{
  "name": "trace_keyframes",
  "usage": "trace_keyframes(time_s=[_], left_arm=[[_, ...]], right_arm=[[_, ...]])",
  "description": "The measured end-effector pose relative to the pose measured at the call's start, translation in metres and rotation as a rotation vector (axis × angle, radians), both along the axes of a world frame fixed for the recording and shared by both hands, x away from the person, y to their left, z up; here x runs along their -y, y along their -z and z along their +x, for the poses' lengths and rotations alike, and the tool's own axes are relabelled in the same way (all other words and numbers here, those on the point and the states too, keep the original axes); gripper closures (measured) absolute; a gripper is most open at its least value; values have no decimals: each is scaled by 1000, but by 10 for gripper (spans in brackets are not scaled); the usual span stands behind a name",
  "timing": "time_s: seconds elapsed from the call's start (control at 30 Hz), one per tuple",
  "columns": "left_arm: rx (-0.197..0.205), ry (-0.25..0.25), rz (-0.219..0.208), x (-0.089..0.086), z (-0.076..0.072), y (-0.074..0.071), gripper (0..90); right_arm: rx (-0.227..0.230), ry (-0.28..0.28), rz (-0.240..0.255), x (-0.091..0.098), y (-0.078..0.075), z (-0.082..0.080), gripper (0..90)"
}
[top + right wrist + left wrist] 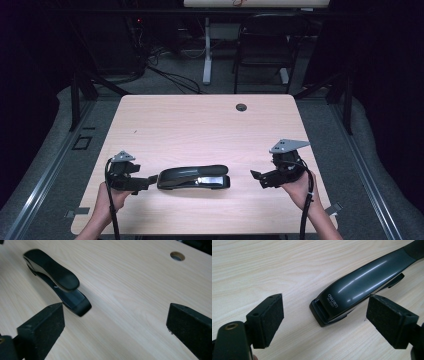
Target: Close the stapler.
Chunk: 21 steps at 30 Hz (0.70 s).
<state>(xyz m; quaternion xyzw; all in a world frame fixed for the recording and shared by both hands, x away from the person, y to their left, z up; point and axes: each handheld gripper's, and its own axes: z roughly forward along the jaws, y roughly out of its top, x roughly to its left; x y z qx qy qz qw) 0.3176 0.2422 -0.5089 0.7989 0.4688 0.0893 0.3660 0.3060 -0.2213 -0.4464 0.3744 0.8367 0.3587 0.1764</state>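
A long black glossy plastic stapler (194, 177) lies flat at six o'clock on the pale wood bench (200, 125); the left gripper (146, 181), jaws apart, sits at its nine o'clock end, seemingly lined up to grasp; the right gripper (256, 177), also spread and empty, waits at three o'clock.

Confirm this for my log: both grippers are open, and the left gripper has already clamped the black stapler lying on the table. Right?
One thing is off: the left gripper has not clamped the stapler. The left gripper view shows its jaws spread on either side of the stapler's end, touching nothing. Both grippers are indeed open, and the stapler lies on the table.
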Motion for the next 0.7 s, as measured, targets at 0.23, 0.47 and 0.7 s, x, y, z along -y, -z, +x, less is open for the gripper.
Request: trace_keyframes(time_s=[0.23,0.47,0.7], left_arm=[[3,-1,5,0,0,0,147],[16,-14,1,-2,-1,-2,147],[25,-17,3,-2,-1,-2,147]], right_arm=[[-58,46,-32,16,21,2,0],[-138,95,-101,30,52,10,0],[-221,81,-146,32,71,19,0]])
